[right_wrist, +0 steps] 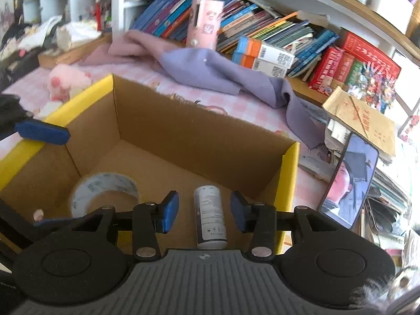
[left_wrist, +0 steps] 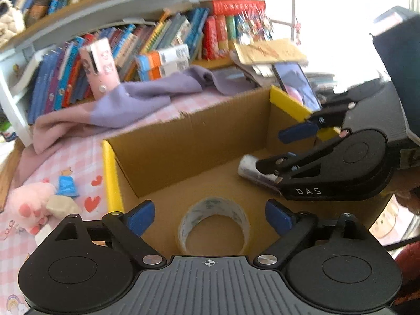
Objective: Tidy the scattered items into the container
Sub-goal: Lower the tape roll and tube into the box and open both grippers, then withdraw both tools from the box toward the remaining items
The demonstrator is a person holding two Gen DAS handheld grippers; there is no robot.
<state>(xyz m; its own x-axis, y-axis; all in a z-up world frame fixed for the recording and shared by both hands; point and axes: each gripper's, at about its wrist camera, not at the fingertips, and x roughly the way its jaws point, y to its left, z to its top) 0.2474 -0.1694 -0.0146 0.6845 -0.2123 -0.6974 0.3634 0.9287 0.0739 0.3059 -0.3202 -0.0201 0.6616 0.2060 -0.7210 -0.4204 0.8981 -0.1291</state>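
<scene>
Bottle [right_wrist: 210, 217] lies in box [right_wrist: 183, 136], between open right hand-held gripper [right_wrist: 204, 211] fingers.

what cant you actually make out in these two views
- Bottle label: print too small and blurred in the right wrist view; in the left wrist view the right gripper covers most of it.
- Tape roll markings: blurred, lower edge hidden by the left gripper body.
- Cardboard box near wall: cut off behind both grippers.
- Book spines: motion-blurred, unreadable.
- Small round item in the box corner: too small to identify.
</scene>
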